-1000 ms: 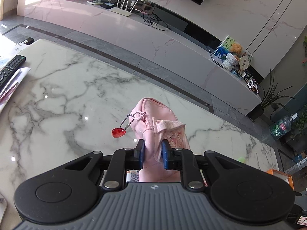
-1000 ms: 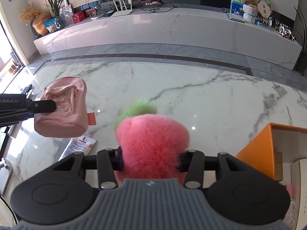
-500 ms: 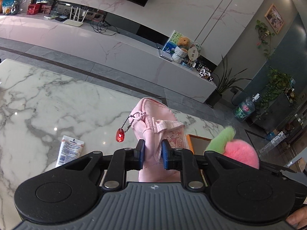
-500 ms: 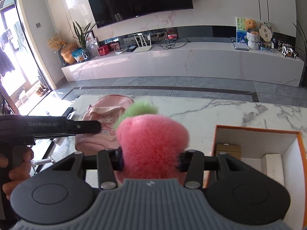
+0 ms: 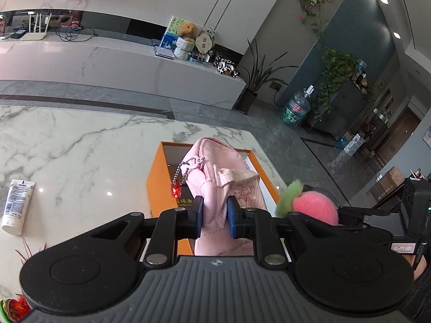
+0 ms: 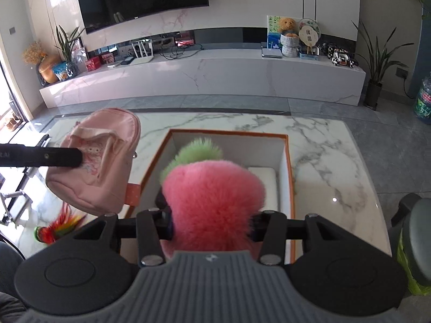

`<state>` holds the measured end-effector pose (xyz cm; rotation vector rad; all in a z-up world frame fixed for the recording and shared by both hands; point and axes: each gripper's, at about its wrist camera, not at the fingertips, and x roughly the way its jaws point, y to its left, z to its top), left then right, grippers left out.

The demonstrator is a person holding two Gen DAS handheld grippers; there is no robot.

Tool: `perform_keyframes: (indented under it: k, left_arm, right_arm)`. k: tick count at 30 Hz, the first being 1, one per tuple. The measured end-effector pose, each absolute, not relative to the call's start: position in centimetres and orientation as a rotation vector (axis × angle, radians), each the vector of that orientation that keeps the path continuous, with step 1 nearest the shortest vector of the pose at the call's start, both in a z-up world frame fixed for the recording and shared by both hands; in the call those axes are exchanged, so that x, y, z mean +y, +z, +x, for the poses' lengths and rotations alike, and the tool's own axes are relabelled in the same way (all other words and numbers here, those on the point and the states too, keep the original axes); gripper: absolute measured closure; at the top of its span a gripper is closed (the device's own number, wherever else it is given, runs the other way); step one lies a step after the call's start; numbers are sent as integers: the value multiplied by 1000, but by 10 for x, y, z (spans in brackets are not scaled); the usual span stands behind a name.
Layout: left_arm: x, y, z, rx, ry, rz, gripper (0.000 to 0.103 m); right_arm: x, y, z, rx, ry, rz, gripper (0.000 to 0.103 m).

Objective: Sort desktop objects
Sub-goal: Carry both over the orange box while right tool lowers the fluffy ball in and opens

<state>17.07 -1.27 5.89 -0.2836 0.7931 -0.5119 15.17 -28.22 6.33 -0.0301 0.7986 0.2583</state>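
My left gripper [image 5: 214, 216] is shut on a small pink backpack pouch [image 5: 223, 172] with a red charm on a chain [image 5: 175, 189]; it hangs in the air over the left side of an orange box [image 5: 156, 180]. In the right wrist view the same pouch [image 6: 99, 161] hangs at the left, pinched by the left gripper's fingers [image 6: 64, 156]. My right gripper [image 6: 211, 224] is shut on a fluffy pink plush ball with a green tuft [image 6: 212, 196], held above the open orange box [image 6: 289, 167], whose inside is white.
A white tube [image 5: 17, 206] lies on the marble table [image 5: 80, 145] at the left. A colourful feathery toy [image 6: 58, 227] lies near the table's front left. White packets [image 6: 264, 180] sit inside the box. The table's right edge drops to a grey floor.
Both grippers have swung to the right and risen with their loads, from over the bare marble to above the orange box. The pouch and the plush stay gripped.
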Motion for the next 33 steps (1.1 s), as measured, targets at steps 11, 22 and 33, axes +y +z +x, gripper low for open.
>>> perform_keyframes:
  k: [11,22,33]
  left_arm:
    - [-33,36,165,839,-560,-251,82]
    - [-36,24,163,874,-568,-256,82]
    - [-41,25,163,874,-562,-232,82]
  right_arm:
    - [-296,-3,153,971,181,-190,53]
    - [-287,-7,142,1030,198,-248,46]
    - [-290,16,147,980,228,-194,58]
